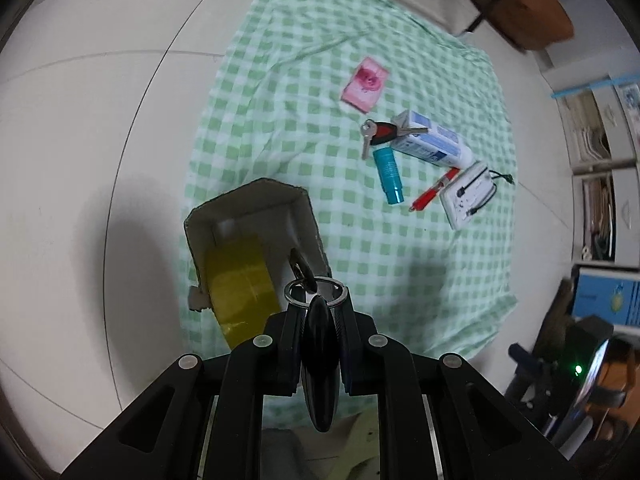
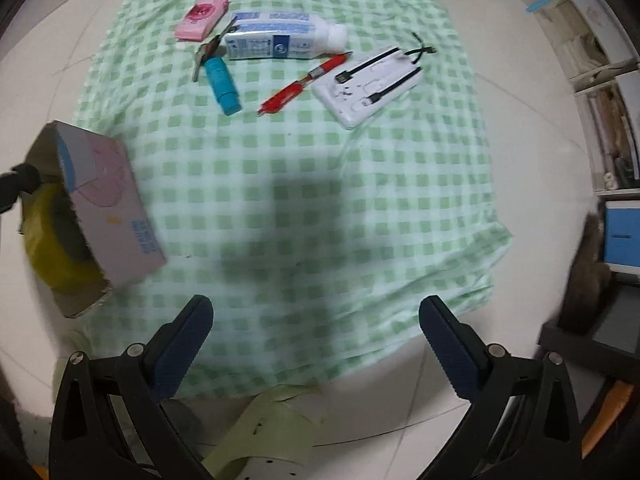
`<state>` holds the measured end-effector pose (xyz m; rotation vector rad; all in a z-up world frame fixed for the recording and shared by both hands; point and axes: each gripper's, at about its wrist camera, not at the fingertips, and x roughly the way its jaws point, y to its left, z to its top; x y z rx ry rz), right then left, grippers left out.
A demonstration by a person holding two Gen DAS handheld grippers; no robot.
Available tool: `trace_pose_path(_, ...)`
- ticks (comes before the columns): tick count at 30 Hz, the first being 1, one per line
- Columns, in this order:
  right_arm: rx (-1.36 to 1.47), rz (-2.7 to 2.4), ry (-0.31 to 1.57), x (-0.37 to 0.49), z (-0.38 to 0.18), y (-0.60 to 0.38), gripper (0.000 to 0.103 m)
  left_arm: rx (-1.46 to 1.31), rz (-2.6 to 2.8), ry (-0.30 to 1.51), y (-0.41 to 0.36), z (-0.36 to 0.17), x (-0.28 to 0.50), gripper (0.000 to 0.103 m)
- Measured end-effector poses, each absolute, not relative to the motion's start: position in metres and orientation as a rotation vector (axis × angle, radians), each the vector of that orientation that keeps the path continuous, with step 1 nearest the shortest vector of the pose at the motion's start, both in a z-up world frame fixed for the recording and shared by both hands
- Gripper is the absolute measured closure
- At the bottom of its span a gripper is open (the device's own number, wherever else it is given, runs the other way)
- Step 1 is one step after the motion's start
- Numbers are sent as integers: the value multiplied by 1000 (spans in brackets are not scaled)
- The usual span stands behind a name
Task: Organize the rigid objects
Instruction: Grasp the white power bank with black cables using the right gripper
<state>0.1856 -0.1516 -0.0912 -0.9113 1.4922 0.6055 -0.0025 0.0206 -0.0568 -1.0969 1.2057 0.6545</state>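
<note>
My left gripper (image 1: 318, 300) is shut on a black key fob (image 1: 319, 360) with a metal ring and a dangling key, held over the open cardboard box (image 1: 256, 216). A yellow tape roll (image 1: 240, 284) lies inside the box. On the green checked cloth (image 2: 320, 200) lie a pink packet (image 2: 202, 16), a white-blue tube (image 2: 280, 36), red-handled keys (image 1: 380, 132), a teal cylinder (image 2: 224, 84), a red pen (image 2: 304, 80) and a white power bank (image 2: 370, 84) with cables. My right gripper (image 2: 316, 344) is open and empty above the cloth's near edge. The box (image 2: 108, 208) shows at its left.
White tiled floor (image 1: 100, 160) surrounds the cloth. Shelves with books and boxes (image 2: 612, 120) stand on the right. A wooden piece of furniture (image 1: 520, 0) is at the back. Green paper (image 2: 272, 420) lies on the floor near my right gripper.
</note>
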Motion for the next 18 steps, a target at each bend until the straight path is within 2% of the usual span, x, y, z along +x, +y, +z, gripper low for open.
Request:
trace_pose_path(5, -873, 598, 1491, 186, -88, -153, 0, -1103, 673, 1288, 19, -75, 6, 91)
trace_pose_path(15, -794, 566, 1573, 195, -107, -159, 0, -1128, 701, 1305, 23, -89, 12, 90)
trace_pose_path(16, -778, 571, 1576, 198, -108, -158, 0, -1130, 704, 1305, 22, -89, 11, 88)
trace_pose_path(18, -735, 591, 1596, 203, -110, -156, 0, -1161, 692, 1289, 21, -90, 9, 74)
